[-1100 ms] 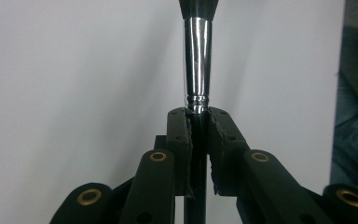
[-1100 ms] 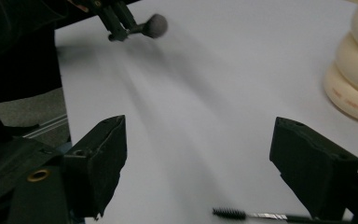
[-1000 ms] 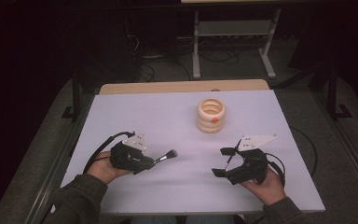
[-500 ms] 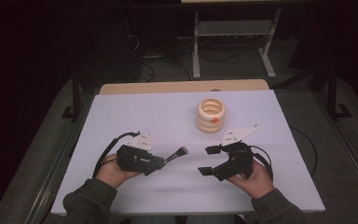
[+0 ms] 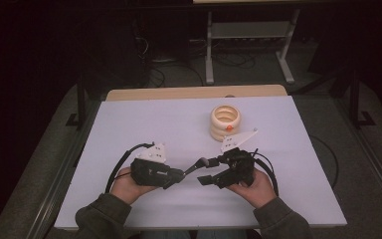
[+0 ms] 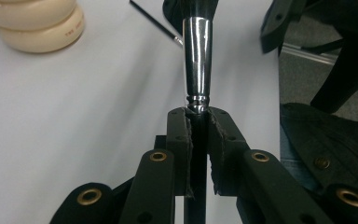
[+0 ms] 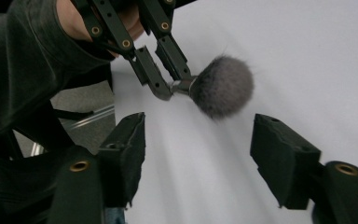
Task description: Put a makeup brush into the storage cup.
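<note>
Near the centre of the high view, just below the middle of the frame, lay held a makeup brush (image 5: 199, 163), pointing right and slightly up from the left gripper (image 5: 179, 174). Seen up close in the left gripper view as a polished, tapering chrome ferrule (image 6: 196, 60) with a ringed neck, pinched between two matte black pads (image 6: 181, 140) with frayed edges, the jaws narrowed tight on it. Shown in the right gripper view with a soft, rounded puff of grey bristles (image 7: 223, 86), fluffy and slightly blurred at the rim, hanging above the pale tabletop.

Just right of the brush tip in the high view, was poised the right gripper (image 5: 210, 171), gripped by the right hand (image 5: 253, 186), jaws spread wide with nothing between them. Appeared in its own view as two blocky black pads (image 7: 126, 149) at lower left and lower right, well apart, brass rivets set in the links, the bristles lying above the gap and apart from both.

Wrapped around the left gripper's black body was the left hand (image 5: 122, 184), in a dark green sleeve (image 5: 99, 219). Topped with a pale three-cornered plate (image 5: 151, 152).

Farther up and to the right of centre stood a stack of cream rings (image 5: 225, 122), smooth and rounded, with a small orange spot on the front. Beneath everything spread a flat, smooth white table (image 5: 129, 119), edged in light wood at its far side.
</note>
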Tool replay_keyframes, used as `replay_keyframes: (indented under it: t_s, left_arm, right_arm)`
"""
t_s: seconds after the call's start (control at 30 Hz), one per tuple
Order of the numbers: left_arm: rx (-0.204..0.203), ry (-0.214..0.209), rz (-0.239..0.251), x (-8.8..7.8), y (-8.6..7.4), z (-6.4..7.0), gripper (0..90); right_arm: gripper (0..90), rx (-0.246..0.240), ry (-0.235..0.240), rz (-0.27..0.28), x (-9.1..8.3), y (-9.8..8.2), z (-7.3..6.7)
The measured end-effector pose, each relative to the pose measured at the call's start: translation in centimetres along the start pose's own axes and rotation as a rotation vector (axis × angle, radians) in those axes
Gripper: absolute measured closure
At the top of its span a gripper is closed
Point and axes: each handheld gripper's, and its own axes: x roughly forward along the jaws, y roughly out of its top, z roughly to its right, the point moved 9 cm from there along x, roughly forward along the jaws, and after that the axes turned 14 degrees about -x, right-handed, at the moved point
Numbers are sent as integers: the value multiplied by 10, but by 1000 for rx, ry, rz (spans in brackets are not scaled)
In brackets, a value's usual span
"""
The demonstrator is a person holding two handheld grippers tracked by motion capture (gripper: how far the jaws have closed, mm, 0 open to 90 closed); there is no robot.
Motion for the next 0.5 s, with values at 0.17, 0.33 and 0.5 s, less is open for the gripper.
replay_keyframes:
  t_s: [0.17,0.33,0.5]
  left_arm:
    - [7,-16,1,6,3,5,795]
    - [19,-28,5,12,5,10,795]
    - [24,-35,9,16,8,13,795]
  right_arm:
    - [411,22,35,17,4,1,-1]
    - [518,57,58,36,5,2,0]
    - [638,63,77,57,7,0,-2]
